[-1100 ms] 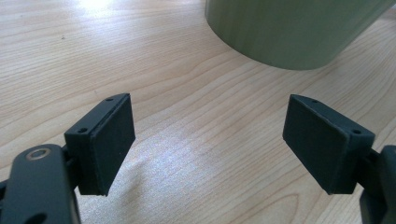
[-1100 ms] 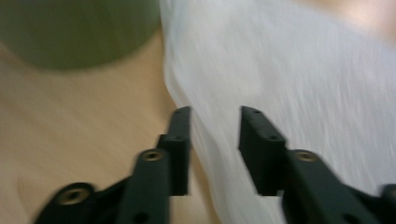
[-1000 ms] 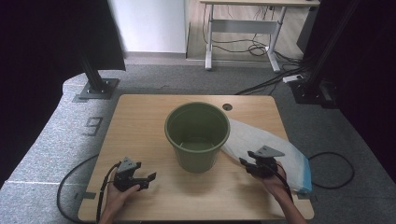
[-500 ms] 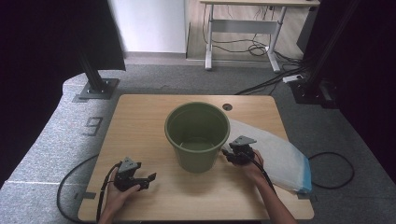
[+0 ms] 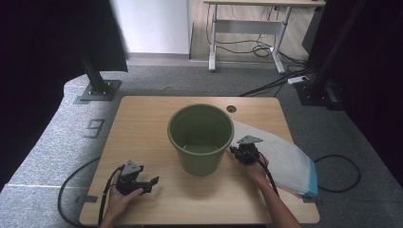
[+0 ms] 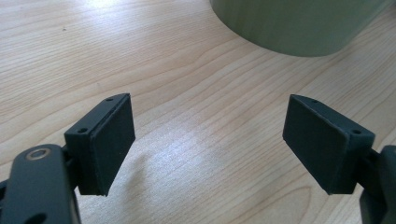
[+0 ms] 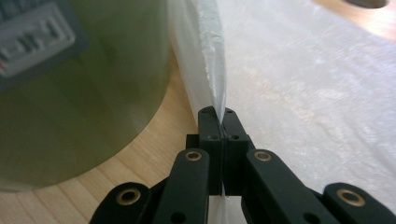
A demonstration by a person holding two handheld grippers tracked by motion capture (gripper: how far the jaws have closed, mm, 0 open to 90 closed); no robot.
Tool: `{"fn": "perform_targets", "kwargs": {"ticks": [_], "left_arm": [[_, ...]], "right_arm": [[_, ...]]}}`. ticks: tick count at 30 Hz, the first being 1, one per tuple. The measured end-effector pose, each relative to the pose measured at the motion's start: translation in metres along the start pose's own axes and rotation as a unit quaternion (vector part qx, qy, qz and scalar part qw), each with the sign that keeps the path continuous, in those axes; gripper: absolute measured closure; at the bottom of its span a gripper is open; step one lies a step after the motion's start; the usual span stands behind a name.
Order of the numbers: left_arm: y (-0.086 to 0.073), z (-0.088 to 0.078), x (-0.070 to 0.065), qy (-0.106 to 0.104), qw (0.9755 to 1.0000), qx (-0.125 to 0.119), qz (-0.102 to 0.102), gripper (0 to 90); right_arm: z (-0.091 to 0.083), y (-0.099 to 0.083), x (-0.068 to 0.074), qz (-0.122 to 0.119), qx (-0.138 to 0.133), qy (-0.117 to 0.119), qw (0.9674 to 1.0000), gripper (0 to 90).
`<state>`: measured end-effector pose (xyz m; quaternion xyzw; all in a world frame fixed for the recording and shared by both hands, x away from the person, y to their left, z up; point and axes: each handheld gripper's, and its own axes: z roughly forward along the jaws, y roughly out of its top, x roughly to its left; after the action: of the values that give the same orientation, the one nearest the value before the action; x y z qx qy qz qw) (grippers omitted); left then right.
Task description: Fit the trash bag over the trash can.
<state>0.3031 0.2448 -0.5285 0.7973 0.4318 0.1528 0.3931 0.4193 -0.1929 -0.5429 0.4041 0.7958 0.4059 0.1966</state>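
Note:
A green bucket (image 5: 200,137) stands upright in the middle of the wooden table (image 5: 142,123). A white plastic bag (image 5: 285,159) with a blue end lies flat to its right. My right gripper (image 5: 236,152) sits beside the bucket's right wall, and its jaws have just been closing. In the right gripper view it (image 7: 218,116) is shut on the bag's (image 7: 299,84) raised edge, right next to the bucket (image 7: 70,93). My left gripper (image 5: 151,182) rests on the table at the front left, open (image 6: 208,140), with bare wood between its pads and the bucket's base (image 6: 294,23) farther off.
A cable hole (image 5: 231,109) lies in the table top behind the bucket. Cables trail from both grippers off the front edge. Black stand bases (image 5: 98,89) sit on the grey floor at both back corners, and a desk frame (image 5: 247,28) stands farther back.
My right gripper has moved left from the bag's front part to the bucket's right side and has shut on the bag's edge. My left gripper has stayed where it was.

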Motion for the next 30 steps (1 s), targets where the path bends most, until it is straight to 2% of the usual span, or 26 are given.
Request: {"fn": "perform_targets", "kwargs": {"ticks": [5,8,10,14,17,20,30], "left_arm": [[0.000,-0.002,0.001,0.002,1.0000,-0.004,-0.004,16.5],[0.000,-0.002,0.001,0.001,1.0000,-0.004,-0.004,16.5],[0.000,-0.003,0.001,0.002,1.0000,-0.004,-0.004,16.5],[0.000,-0.004,0.002,0.004,1.0000,-0.006,-0.006,16.5],[-0.001,-0.004,0.002,0.005,0.9999,-0.005,-0.008,16.5],[-0.001,-0.004,0.003,0.006,0.9999,-0.005,-0.010,16.5],[-0.001,-0.004,0.003,0.005,0.9999,-0.005,-0.011,16.4]], "right_arm": [[-0.019,0.006,-0.006,0.024,-0.034,-0.002,0.9991,88.8],[-0.036,0.011,-0.010,0.033,-0.069,-0.005,0.9970,88.8],[-0.043,0.013,-0.011,0.040,-0.083,-0.005,0.9958,88.8],[-0.057,0.019,-0.011,0.042,-0.103,-0.008,0.9938,88.8],[-0.069,0.025,-0.011,0.045,-0.126,-0.010,0.9909,88.8],[-0.085,0.033,-0.013,0.043,-0.148,-0.025,0.9877,88.8],[-0.126,0.056,-0.022,0.053,-0.201,-0.030,0.9778,88.8]]}}
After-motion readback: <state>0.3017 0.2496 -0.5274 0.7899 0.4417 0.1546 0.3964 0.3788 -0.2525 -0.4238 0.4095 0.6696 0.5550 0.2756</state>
